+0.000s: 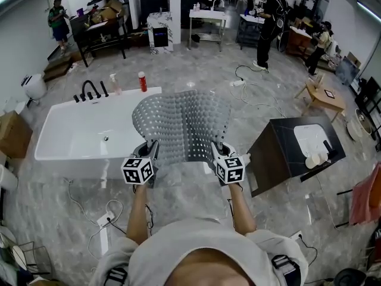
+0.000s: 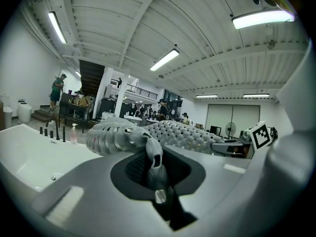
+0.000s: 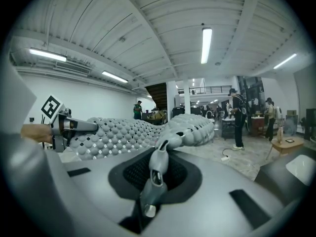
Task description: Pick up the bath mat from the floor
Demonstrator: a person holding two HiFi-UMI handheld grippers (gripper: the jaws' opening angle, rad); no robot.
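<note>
Both grippers, left gripper [image 1: 147, 154] and right gripper [image 1: 219, 152], were clamped on the bath mat [image 1: 181, 124], held aloft; keeping them level and apart would stop sagging.

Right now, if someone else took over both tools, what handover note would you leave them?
Left tool: shut on the near left corner of the bath mat.
Right tool: shut on its near right corner.
Mat: held out roughly level between the tools, far end curling down, beside the bathtub. It looks clear of the floor.
Done: mat picked up.
Left: little. Hold both grips evenly. No drop-off spot is evident.
</note>
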